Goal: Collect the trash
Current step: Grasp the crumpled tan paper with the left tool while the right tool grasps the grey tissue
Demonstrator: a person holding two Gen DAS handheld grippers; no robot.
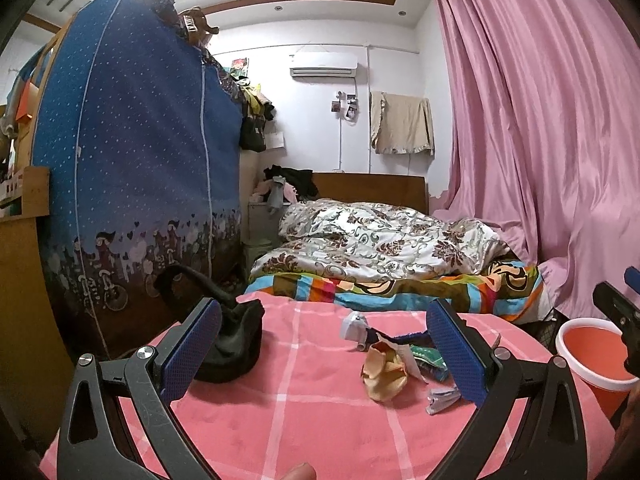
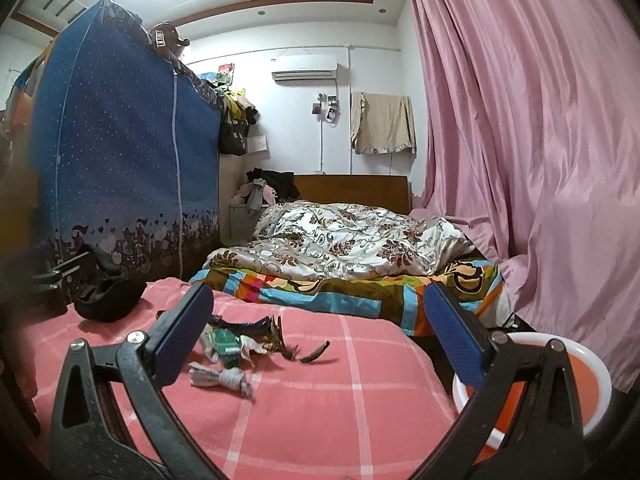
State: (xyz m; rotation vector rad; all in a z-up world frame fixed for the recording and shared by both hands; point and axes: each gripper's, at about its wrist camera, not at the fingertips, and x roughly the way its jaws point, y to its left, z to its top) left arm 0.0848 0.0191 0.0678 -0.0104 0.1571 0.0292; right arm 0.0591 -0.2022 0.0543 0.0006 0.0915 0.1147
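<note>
Between spread fingers (image 1: 192,344) lies crumpled trash (image 1: 386,368).

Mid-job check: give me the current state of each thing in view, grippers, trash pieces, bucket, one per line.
Left gripper: jaws open, holding nothing.
Right gripper: jaws open, holding nothing.
Tan wrapper: crumpled, lying on the pink cloth.
Silver wrapper: twisted, lying loose on the cloth.
Green packet: lying in the trash pile.
Orange bucket: upright, open; contents cannot be told.
Black bag: slumped on the cloth.

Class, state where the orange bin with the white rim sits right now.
The orange bin sits at the right edge of both views, off the pink checked cloth, below the pink curtain.
</note>
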